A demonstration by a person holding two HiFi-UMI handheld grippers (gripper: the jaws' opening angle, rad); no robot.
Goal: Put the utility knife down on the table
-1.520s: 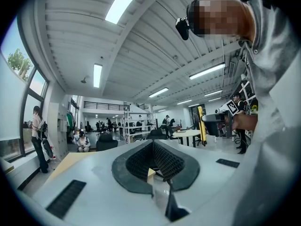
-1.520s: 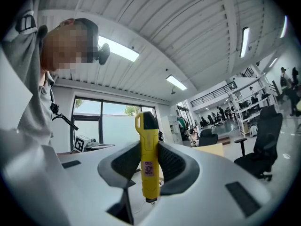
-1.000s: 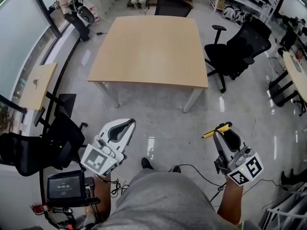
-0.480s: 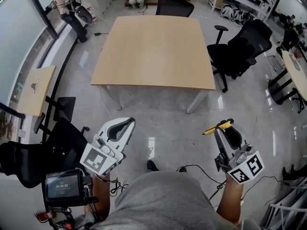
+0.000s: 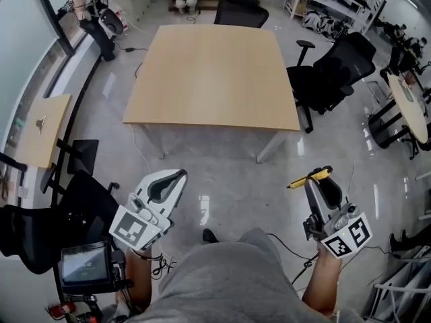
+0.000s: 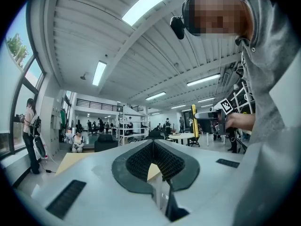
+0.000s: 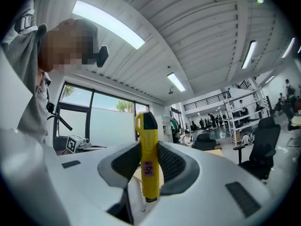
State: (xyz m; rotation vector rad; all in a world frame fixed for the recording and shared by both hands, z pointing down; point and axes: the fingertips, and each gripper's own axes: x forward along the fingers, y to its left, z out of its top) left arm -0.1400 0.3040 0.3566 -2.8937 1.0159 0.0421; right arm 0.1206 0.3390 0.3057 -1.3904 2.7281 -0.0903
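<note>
1. Clamping the yellow utility knife point(image 7: 146, 164) between its pads, the right gripper point(image 5: 320, 184) hangs over the floor point(image 5: 229, 173), well short of the table point(image 5: 209, 73).
2. In the right gripper view the knife stands upright, its black-tipped end rising above the jaw tips.
3. From the head view the knife juts leftward from the jaws.
4. The left gripper point(image 5: 165, 184) has its jaw tips together, holding nothing.
</note>
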